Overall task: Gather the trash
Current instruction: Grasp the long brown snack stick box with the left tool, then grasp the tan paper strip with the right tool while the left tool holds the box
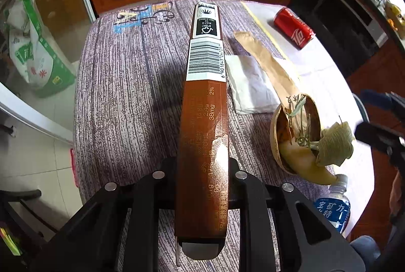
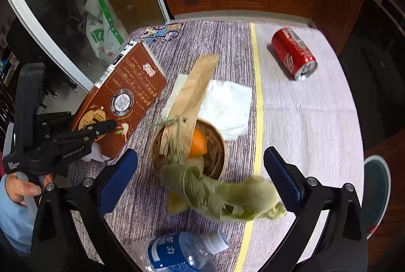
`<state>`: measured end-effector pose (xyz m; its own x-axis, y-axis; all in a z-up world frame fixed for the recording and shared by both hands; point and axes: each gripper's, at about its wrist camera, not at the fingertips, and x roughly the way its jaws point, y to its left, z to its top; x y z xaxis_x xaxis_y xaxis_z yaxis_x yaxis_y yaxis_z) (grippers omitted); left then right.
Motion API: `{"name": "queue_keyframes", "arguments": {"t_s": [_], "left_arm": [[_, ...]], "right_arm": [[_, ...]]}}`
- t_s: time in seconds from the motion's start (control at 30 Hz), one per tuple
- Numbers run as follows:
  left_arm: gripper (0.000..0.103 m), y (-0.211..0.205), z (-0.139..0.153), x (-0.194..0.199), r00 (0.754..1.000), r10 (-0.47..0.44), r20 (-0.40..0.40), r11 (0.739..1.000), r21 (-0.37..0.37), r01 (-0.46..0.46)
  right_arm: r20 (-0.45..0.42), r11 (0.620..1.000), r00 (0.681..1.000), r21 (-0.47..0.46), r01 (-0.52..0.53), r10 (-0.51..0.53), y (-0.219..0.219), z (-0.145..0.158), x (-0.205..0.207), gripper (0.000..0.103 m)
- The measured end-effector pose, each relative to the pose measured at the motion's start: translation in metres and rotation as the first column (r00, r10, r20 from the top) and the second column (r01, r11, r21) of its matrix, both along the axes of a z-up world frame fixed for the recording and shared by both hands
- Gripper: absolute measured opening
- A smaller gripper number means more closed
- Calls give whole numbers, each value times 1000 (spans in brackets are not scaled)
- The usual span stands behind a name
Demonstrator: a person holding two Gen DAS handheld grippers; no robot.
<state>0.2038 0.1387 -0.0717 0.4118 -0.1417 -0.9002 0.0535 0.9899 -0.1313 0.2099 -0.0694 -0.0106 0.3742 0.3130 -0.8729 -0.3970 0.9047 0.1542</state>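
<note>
Left gripper [image 1: 202, 170] clamped the brown carton [image 1: 202, 120] mid-frame above the tablecloth [image 1: 126, 94]; right gripper [image 2: 200, 168] gaped wide around the husk-filled bowl [image 2: 215, 145], napkin [image 2: 227, 104] and cola can [image 2: 293, 54] beyond.

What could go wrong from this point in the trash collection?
The left gripper pinches the brown box only at its near end, so the long box could pivot or slip. The right gripper, open around the leaf wrapper, might drag the wooden bowl or nudge the water bottle.
</note>
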Motion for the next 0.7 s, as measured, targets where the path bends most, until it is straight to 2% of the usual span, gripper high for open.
{"name": "queue_keyframes", "arguments": {"t_s": [0.1, 0.17, 0.33, 0.57, 0.63, 0.67, 0.7], "left_arm": [[23, 4, -1, 0, 1000, 6, 9, 1000, -16, -6], [23, 4, -4, 1, 1000, 7, 9, 1000, -26, -6], [23, 5, -13, 1, 1000, 6, -1, 999, -48, -6], [21, 5, -14, 2, 1000, 9, 16, 998, -69, -8], [20, 6, -14, 1, 999, 22, 23, 997, -74, -21], [18, 6, -12, 0, 999, 28, 29, 997, -75, -25], [17, 6, -9, -2, 999, 30, 41, 997, -76, -27]], "right_arm": [[-11, 1000, 1000, 2, -7, 7, 7, -2, 16, 74], [-50, 1000, 999, 25, -15, 16, 12, -8, 29, 69], [-113, 999, 993, 35, -27, 31, 27, -29, 60, 64], [-191, 998, 981, 61, -18, 29, 39, -61, 80, 63], [-187, 997, 982, 80, -19, 34, 41, -64, 77, 47], [-179, 996, 983, 88, -23, 39, 41, -63, 75, 31], [-169, 994, 985, 108, -28, 46, 41, -61, 72, 25]]}}
